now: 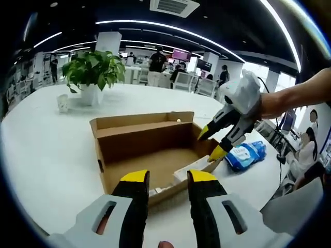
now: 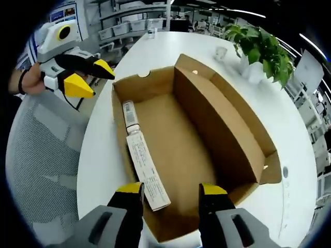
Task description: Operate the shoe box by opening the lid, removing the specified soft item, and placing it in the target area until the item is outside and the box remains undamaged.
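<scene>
Box (image 2: 191,150) open at frame centre, lid up; blue soft pack (image 1: 247,154) already out, right of centre on the table (image 1: 46,155). Both grippers (image 1: 164,178) (image 2: 170,190) spread, empty — withdraw without bumping cardboard.

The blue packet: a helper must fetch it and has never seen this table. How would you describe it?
On the white table, find the open cardboard shoe box. The blue packet lies on the tabletop just outside the box, below the right gripper. It is the soft, blue-and-white plastic item; everything else nearby is brown cardboard or white.

Open office with ceiling light strips (image 1: 155,23), white table (image 1: 46,144), grey mesh chair (image 2: 41,170).
</scene>
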Available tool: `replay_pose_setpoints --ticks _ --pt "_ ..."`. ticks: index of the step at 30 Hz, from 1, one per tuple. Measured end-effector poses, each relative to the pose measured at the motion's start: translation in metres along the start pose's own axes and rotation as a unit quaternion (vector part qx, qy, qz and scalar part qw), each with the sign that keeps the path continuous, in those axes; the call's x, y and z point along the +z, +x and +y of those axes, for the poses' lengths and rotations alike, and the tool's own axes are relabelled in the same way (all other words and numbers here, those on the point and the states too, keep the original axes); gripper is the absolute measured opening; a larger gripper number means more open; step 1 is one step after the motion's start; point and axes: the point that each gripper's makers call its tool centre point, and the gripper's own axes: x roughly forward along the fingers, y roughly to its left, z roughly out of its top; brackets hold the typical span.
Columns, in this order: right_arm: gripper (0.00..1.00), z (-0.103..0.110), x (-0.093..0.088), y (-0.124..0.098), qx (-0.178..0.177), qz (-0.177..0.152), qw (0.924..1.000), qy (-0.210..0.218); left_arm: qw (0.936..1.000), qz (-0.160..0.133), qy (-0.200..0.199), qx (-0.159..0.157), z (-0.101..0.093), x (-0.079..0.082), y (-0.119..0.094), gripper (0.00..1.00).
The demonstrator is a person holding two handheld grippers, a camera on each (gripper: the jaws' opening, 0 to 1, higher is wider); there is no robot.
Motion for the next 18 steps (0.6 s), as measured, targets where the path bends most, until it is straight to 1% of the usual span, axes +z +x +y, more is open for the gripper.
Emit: replay_pose_setpoints --ticks 5,7,10,13,18 --pt "0.38 -0.0033 -0.0003 0.0078 0.006 0.005 0.9999 0.013 1.0000 0.002 0.003 -0.002 -0.0007 -0.0005 0.0010 0.30" --pt "0.38 -0.0020 0.0000 0.0074 0.007 0.008 0.9999 0.002 1.0000 0.001 0.001 0.000 0.0003 -0.0005 0.0006 0.29" --pt "0.41 -0.0056 0.0010 0.0065 0.001 0.009 0.9999 -0.009 1.0000 0.000 -0.001 0.002 0.0027 -0.0002 -0.0001 0.29" --pt "0.40 -0.0088 0.0011 0.0060 -0.005 0.013 0.9997 -0.018 1.0000 0.000 -0.001 0.003 0.0034 -0.0002 0.0000 0.29" --pt "0.37 -0.0083 0.0021 0.0051 -0.002 0.020 0.9995 -0.026 1.0000 0.002 0.002 0.000 0.0005 -0.0007 0.0005 0.29"
